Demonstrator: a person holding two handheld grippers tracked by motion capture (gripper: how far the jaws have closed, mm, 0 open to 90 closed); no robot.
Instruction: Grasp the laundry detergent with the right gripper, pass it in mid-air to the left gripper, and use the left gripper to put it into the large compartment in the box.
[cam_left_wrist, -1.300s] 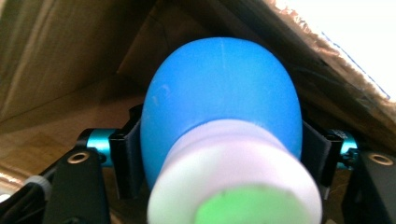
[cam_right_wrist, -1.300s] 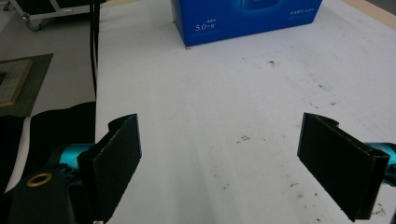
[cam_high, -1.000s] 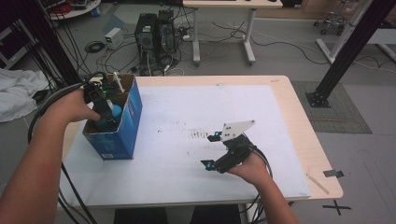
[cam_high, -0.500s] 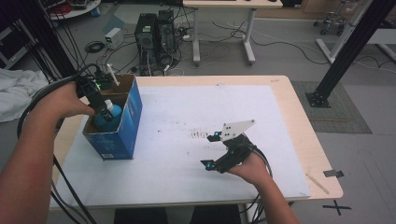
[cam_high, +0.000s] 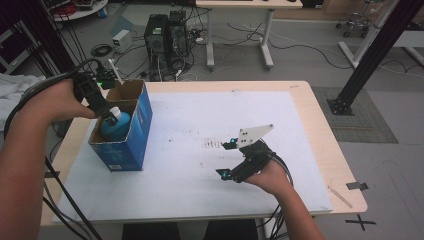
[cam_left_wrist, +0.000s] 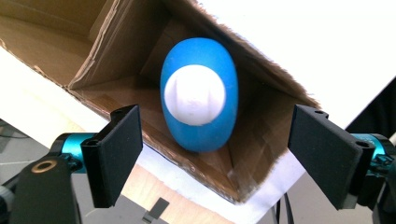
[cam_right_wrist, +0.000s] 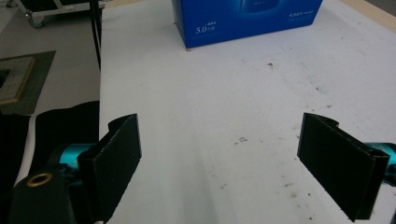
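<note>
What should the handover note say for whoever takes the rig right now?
Left gripper: jaws open, hovering above the open top of the blue box, holding nothing.
Right gripper: jaws open, empty, low over the white sheet on the table, well apart from the box.
Blue bottle with a white cap sits inside the box, cap up, leaning into a corner; the jaws straddle it without touching.
Done: bottle is in the box.
Left: cannot tell whether it is going in or coming out. If coming out, lower the left gripper and close on the bottle. Box flaps are open.
</note>
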